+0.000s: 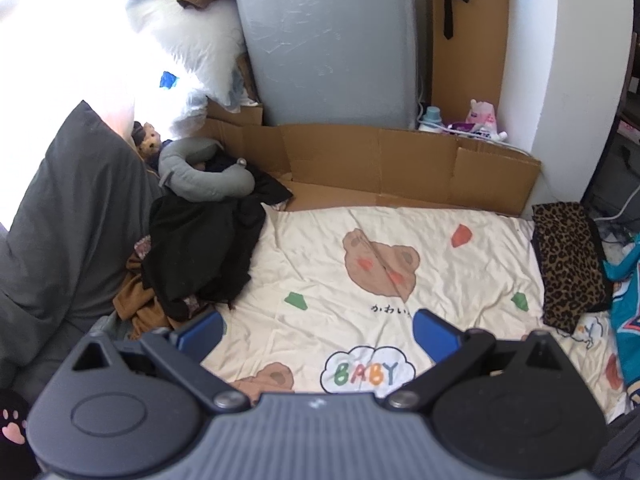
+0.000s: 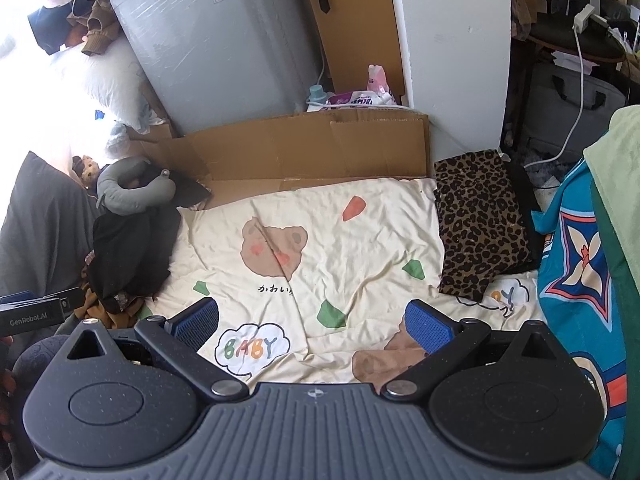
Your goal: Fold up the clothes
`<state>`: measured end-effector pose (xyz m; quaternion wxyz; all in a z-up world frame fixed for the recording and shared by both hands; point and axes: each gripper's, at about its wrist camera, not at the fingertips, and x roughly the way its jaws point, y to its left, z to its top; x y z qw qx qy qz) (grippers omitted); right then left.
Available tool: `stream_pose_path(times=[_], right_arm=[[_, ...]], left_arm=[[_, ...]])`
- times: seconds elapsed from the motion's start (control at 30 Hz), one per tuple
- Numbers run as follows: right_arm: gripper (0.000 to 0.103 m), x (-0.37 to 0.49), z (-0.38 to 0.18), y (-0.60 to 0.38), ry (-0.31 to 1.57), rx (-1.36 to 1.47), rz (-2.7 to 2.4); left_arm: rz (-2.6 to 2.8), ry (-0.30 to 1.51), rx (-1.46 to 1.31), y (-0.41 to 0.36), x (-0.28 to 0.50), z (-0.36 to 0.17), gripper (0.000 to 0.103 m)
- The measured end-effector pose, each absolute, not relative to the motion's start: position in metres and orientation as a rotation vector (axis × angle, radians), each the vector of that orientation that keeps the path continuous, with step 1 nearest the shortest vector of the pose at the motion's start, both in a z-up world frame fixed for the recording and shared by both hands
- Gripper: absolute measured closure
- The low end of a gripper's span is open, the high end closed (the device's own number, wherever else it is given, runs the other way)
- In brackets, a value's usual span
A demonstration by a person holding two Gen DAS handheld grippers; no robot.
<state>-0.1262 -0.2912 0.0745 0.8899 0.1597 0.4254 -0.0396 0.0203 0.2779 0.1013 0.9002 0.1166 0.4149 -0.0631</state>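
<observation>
Both grippers, left (image 1: 318,330) and right (image 2: 312,320), spread wide and empty, clothes pile (image 1: 200,248) beyond their left fingers

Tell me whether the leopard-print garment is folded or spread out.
Folded. The leopard-print garment lies as a compact, straight-edged rectangle at the right edge of the cream bear-print sheet, no sleeves or legs trailing out.

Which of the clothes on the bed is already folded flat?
The leopard-print garment at the right edge of the bear-print sheet; it lies as a flat rectangle, while the black clothes on the left sit crumpled.
</observation>
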Motion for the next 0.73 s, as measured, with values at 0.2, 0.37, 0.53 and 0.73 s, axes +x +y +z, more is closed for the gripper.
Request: stream_pose_path(times=[0.2, 0.37, 0.53, 0.73], right_arm=[[0.001, -0.1261, 0.0742, -0.2915, 0.885, 0.339, -0.080], [0.001, -0.1267, 0.0750, -0.2913, 0.883, 0.338, -0.085], [0.001, -0.1279, 0.0752, -0.2917, 0.879, 0.339, -0.088], [0.001, -0.1276, 0.0759, -0.2917, 0.879, 0.333, -0.091]], left_arm=[[-0.161, 0.876, 0.210, 0.2817, 0.0211, 0.1011, 0.007], [-0.171, 0.904, 0.179, 0.2851, 0.0228, 0.0986, 0.010], [-0.160, 0.904, 0.191, 0.2833, 0.0209, 0.0978, 0.010], [-0.170, 0.926, 0.183, 0.2845, 0.0243, 0.0965, 0.010]])
